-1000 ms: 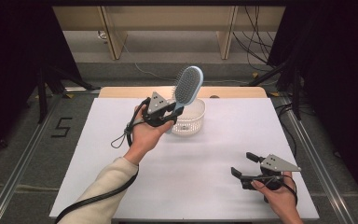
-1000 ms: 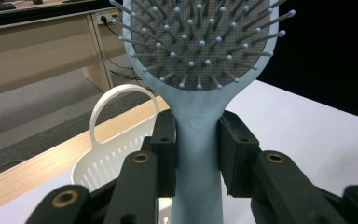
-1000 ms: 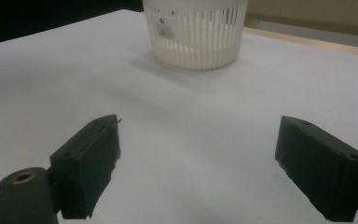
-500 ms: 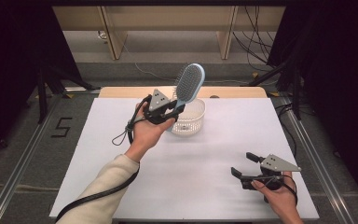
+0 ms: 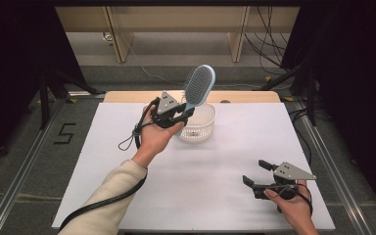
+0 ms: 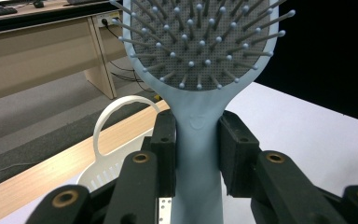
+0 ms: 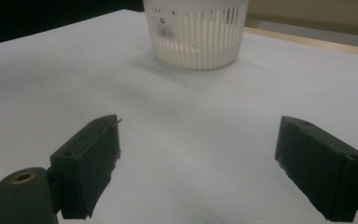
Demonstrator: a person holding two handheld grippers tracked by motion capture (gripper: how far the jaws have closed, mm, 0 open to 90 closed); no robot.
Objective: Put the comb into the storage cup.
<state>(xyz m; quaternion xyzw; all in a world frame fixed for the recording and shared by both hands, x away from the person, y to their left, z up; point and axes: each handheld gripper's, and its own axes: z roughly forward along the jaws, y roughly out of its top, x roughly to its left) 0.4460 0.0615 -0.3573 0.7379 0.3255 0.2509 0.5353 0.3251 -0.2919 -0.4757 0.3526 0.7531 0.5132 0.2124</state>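
Note:
A light blue hairbrush (image 5: pixel 199 85) with a grey bristle pad stands upright above the white slatted basket (image 5: pixel 199 128). My left gripper (image 5: pixel 182 113) is shut on its handle, held up over the basket's left rim. The left gripper view has both black pads pressed on the blue handle (image 6: pixel 198 154), with the bristle head (image 6: pixel 200 42) above and the basket's white loop handle (image 6: pixel 116 116) behind. My right gripper (image 5: pixel 257 172) rests near the table's front right corner with its jaws wide apart and nothing between them. In the right gripper view (image 7: pixel 198 149) the basket (image 7: pixel 196 32) stands farther off.
A white sheet (image 5: pixel 225 161) covers the table, with a wooden edge (image 5: pixel 245 96) along the far side. Beyond it are desk legs (image 5: pixel 120 41) and cables on the floor. A "5" marking (image 5: pixel 64 133) lies on the floor at the left.

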